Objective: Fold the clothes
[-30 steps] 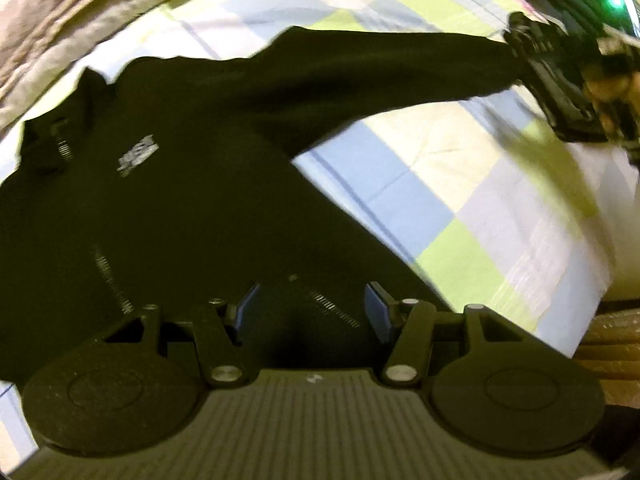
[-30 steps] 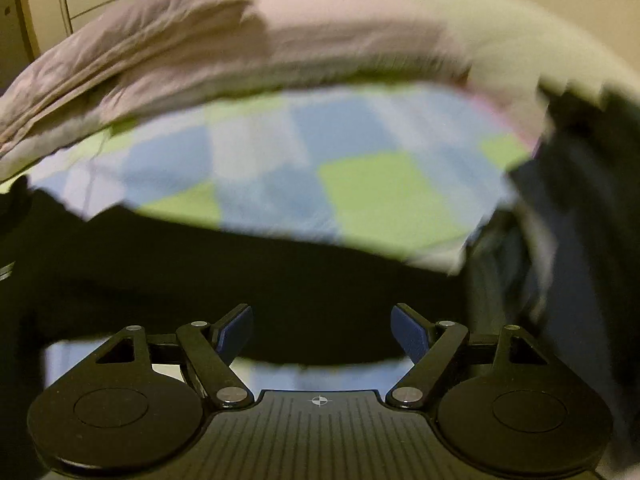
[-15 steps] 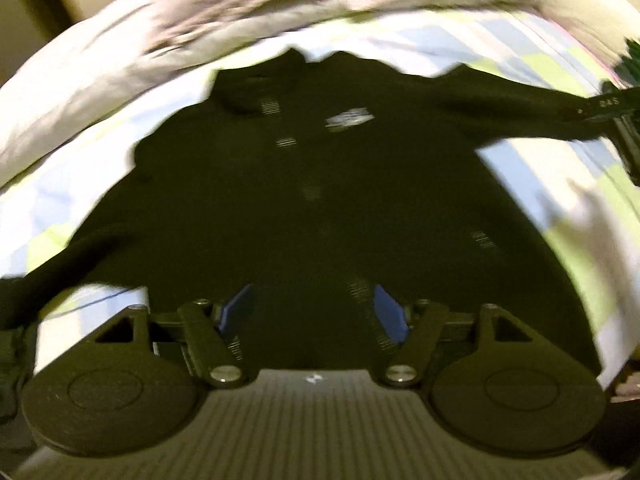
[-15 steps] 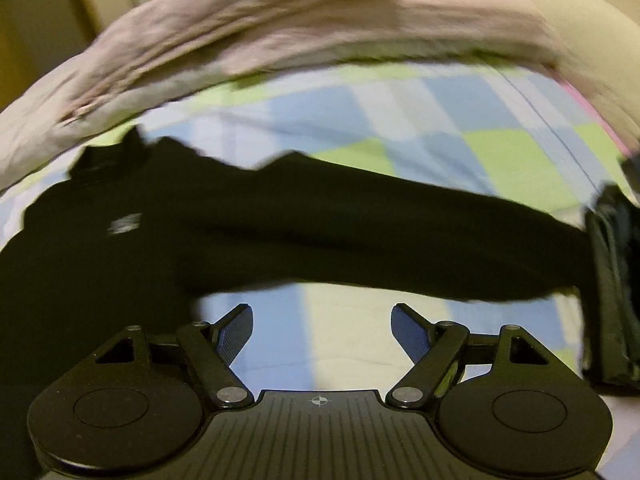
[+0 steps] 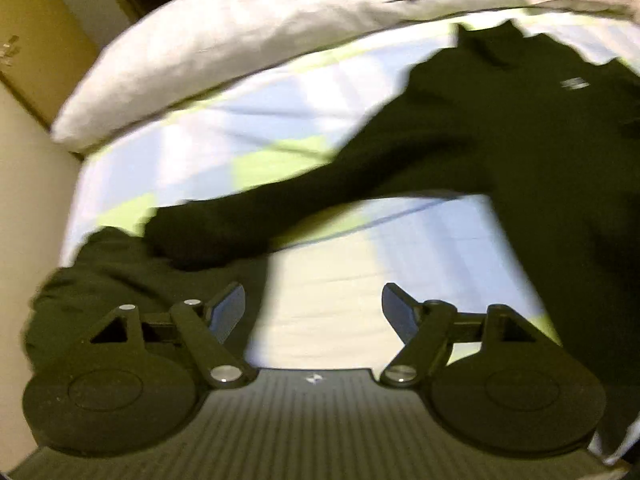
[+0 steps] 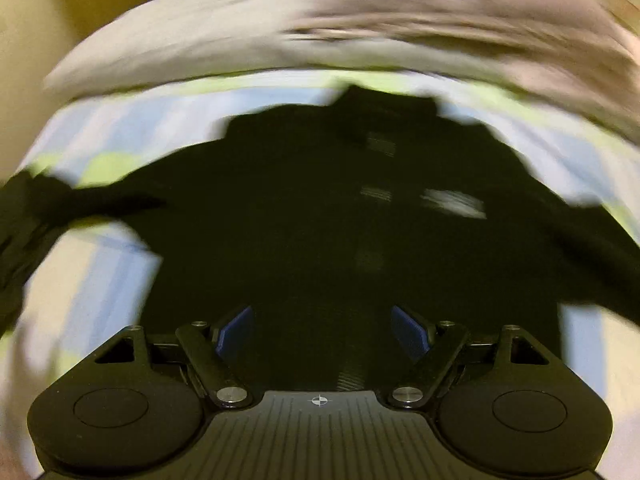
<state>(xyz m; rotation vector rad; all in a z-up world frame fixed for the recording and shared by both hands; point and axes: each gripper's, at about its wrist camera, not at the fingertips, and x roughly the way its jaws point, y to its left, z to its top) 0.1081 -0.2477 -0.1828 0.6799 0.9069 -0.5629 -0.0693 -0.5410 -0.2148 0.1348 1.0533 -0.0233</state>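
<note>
Above black jacket (image 6: pixel 320 220), both tools wide, empty

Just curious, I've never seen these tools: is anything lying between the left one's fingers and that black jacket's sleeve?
Nothing visible. The left gripper is open over bare checkered sheet; the black jacket sleeve lies just beyond, uncovered.

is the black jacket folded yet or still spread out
Spread out. The black zip-up jacket lies flat on the blue-and-green checked bedsheet, collar up, both sleeves stretched sideways, nothing folded over.
</note>
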